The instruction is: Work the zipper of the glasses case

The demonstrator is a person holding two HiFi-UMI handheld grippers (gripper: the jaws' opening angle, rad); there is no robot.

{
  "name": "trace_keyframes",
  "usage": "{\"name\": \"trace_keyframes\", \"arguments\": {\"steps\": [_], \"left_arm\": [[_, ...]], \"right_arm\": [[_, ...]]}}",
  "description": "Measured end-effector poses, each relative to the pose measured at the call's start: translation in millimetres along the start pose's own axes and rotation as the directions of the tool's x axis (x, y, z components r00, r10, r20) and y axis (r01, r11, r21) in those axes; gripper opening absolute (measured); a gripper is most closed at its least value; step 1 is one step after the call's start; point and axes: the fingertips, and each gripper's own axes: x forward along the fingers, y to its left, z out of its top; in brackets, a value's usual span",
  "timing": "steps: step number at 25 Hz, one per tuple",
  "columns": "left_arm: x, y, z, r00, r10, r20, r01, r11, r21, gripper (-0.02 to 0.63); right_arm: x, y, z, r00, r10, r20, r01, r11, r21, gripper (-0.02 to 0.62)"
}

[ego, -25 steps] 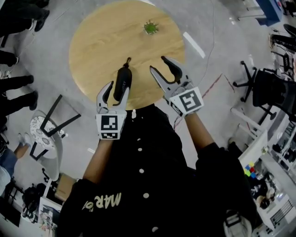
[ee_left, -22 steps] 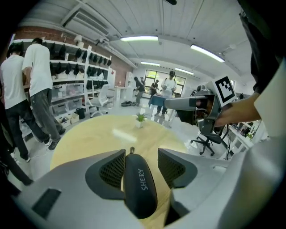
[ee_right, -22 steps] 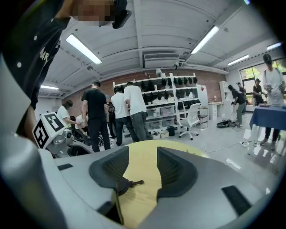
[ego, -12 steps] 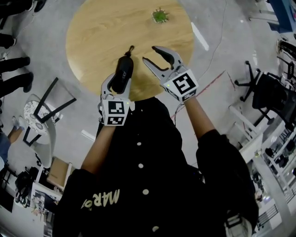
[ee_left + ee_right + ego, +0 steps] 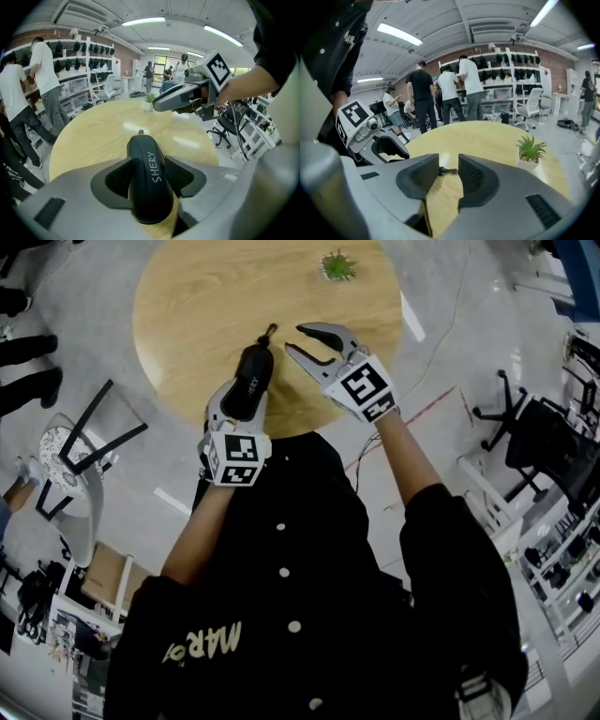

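A black glasses case (image 5: 251,381) lies on the round wooden table (image 5: 187,306), its zipper pull (image 5: 269,331) at the far end. My left gripper (image 5: 234,407) is shut on the case's near end; in the left gripper view both pads press the sides of the case (image 5: 149,180). My right gripper (image 5: 293,339) hovers just right of the zipper pull. Its jaws have just been closing and still stand apart. The zipper pull (image 5: 447,171) lies on the table just beyond the right gripper (image 5: 448,177), untouched.
A small potted plant (image 5: 337,265) stands at the table's far right side. A stool (image 5: 80,474) is on the floor at the left and office chairs (image 5: 553,442) at the right. Several people stand by shelves (image 5: 440,91) beyond the table.
Both grippers have come down to the table. The left one has closed round the case's near end. The right one has swung left to the zipper pull, with its jaws narrower.
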Motion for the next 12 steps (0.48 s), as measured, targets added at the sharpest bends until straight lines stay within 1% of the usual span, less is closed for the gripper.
{"name": "trace_keyframes", "arguments": {"steps": [1,2,4,5,6,8,10,12], "left_arm": [[0,0,0,1.000,0.004,0.001,-0.004,1.000,0.012,0.212],[0,-1,0,1.000,0.010,0.003,-0.010,1.000,0.021,0.212],[0,-3,0,1.000,0.017,0.008,-0.018,1.000,0.023,0.212],[0,-3,1,1.000,0.020,0.009,-0.020,1.000,0.021,0.212],[0,-3,1,1.000,0.022,0.010,-0.022,0.999,0.023,0.212],[0,-3,2,1.000,0.028,0.010,-0.028,0.999,0.030,0.212],[0,-2,1,0.999,0.035,0.010,-0.036,0.999,0.037,0.212],[1,-2,0,0.999,0.040,0.010,-0.040,0.998,0.043,0.212]], "right_arm": [[7,-2,-4,0.999,0.028,-0.034,-0.028,1.000,0.012,0.127],[14,-4,-9,0.996,0.054,-0.070,-0.051,0.998,0.045,0.108],[27,-5,-15,0.983,0.117,-0.143,-0.096,0.985,0.146,0.070],[34,-4,-17,0.971,0.157,-0.181,-0.119,0.972,0.205,0.065],[42,-2,-19,0.954,0.203,-0.219,-0.142,0.954,0.263,0.066],[57,5,-21,0.912,0.288,-0.292,-0.176,0.918,0.355,0.067],[72,8,-19,0.868,0.338,-0.363,-0.184,0.900,0.396,0.061],[84,9,-20,0.815,0.375,-0.442,-0.183,0.890,0.418,0.063]]}}
